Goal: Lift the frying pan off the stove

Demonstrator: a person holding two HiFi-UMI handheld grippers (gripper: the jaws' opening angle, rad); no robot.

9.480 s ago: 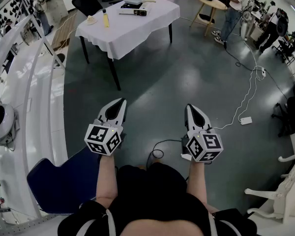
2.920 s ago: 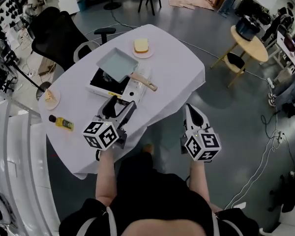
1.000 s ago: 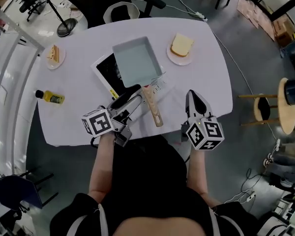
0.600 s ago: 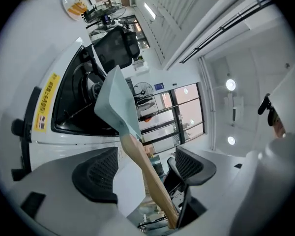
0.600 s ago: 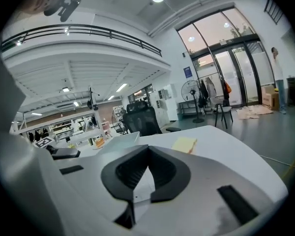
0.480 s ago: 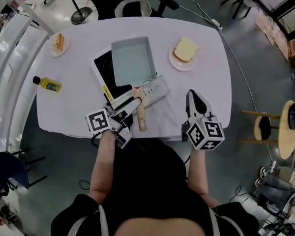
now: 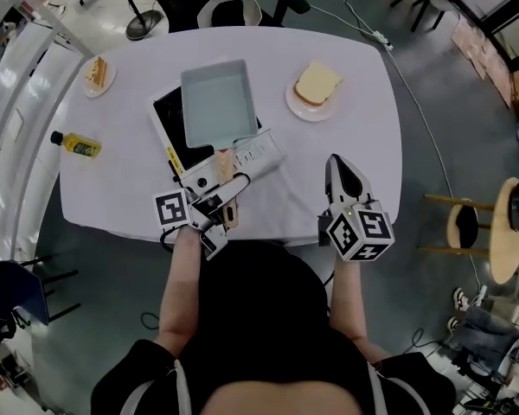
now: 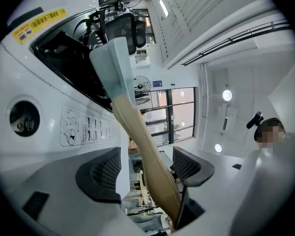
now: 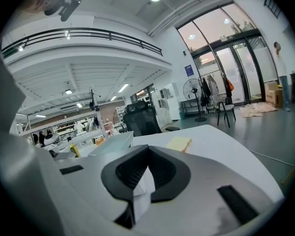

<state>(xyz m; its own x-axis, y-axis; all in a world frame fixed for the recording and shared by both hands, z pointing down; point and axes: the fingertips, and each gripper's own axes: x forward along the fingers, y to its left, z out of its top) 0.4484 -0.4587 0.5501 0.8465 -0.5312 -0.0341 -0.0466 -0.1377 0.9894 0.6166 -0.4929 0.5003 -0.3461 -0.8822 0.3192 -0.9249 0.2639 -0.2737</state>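
Two jaws of the left gripper [image 8: 145, 170] are now set around the pan's handle [image 8: 137, 136], which half a second ago was seen just off their right side. They are closing, but the pads are not yet pressed on the wood. The pan [image 7: 218, 104] is rested on the stove [image 7: 167, 126], straight ahead of that gripper. The left forearm is stretched forward, with the gripper tilted. The right gripper [image 7: 337, 164] is held well to the right over the table [image 7: 355, 85] edge, jaws clenched together on nothing.
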